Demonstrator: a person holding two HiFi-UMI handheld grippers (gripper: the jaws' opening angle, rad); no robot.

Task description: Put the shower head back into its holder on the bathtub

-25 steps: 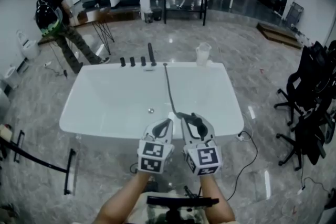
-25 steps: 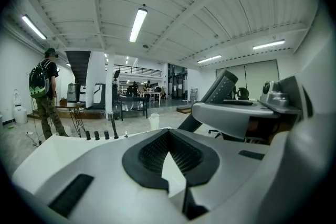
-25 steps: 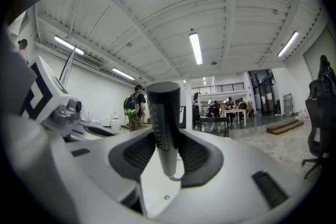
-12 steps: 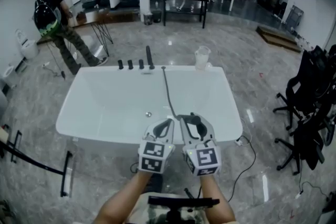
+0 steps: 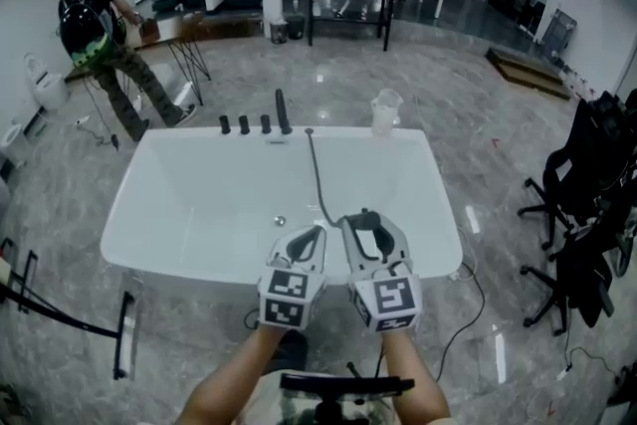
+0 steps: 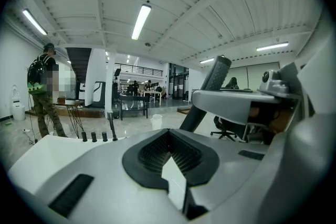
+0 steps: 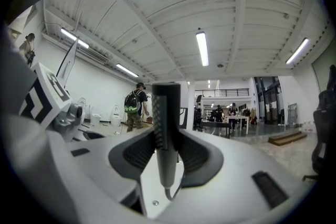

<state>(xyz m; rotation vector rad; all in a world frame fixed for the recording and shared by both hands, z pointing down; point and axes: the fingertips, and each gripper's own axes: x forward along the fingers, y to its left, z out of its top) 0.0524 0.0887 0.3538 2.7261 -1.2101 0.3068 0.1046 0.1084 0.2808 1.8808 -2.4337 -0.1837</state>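
A white bathtub (image 5: 438, 214) lies in front of me, with black taps (image 5: 245, 124) and a tall spout (image 5: 283, 111) on its far rim. A dark hose (image 5: 317, 174) runs from that rim across the tub to the black stick-shaped shower head (image 5: 370, 236). My right gripper (image 5: 366, 222) is shut on the shower head, which stands upright between the pads (image 7: 166, 128). My left gripper (image 5: 317, 232) hovers close beside it over the tub's near rim, shut and empty (image 6: 169, 134). In the left gripper view the shower head (image 6: 216, 73) rises at the right, the taps (image 6: 94, 137) far ahead.
A white plastic jug (image 5: 384, 110) stands on the tub's far right corner. A person (image 5: 100, 25) walks at the back left. Black office chairs (image 5: 587, 204) crowd the right side. A cable (image 5: 468, 294) trails on the marble floor, and a black stand (image 5: 124, 333) sits near left.
Both grippers have moved forward together a little over the tub's near rim, the shower head still held. The person at the back left has stepped further left.
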